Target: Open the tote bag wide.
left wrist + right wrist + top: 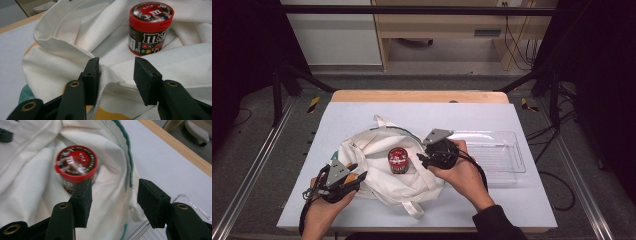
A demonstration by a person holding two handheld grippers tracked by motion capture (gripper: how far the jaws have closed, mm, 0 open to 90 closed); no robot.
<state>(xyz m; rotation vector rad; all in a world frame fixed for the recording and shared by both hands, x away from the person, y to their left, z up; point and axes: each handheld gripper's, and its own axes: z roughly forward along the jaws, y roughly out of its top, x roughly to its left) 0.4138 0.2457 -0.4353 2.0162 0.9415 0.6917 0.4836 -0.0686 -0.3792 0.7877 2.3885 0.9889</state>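
In the high view a cream canvas bag [382, 167] lies crumpled at the middle of the pale table [362, 112], with a red-lidded candy jar [398, 160] standing upright in its folds, just left of frame centre. The left gripper [353, 176] sits at the lower left of that frame, at the bag's left edge; in the left gripper view its jaws stand apart, and a rolled hem [107, 75] of the bag lies against the inner face of the left jaw while the right jaw is clear of the cloth. The jar [150, 27] stands in the upper right of that view, beyond the jaws, well apart from them. The right gripper [422, 159] is just right of the jar in the high view, over the bag's right edge. In the right gripper view its jaws are open too, with the green-trimmed rim [128, 160] running down between them and the jar [76, 166] just behind the left jaw, blurred. A clear plastic tray [512, 150] lies right of the bag, its near corner touching the cloth. Bare table stays open along the upper and lower edges.
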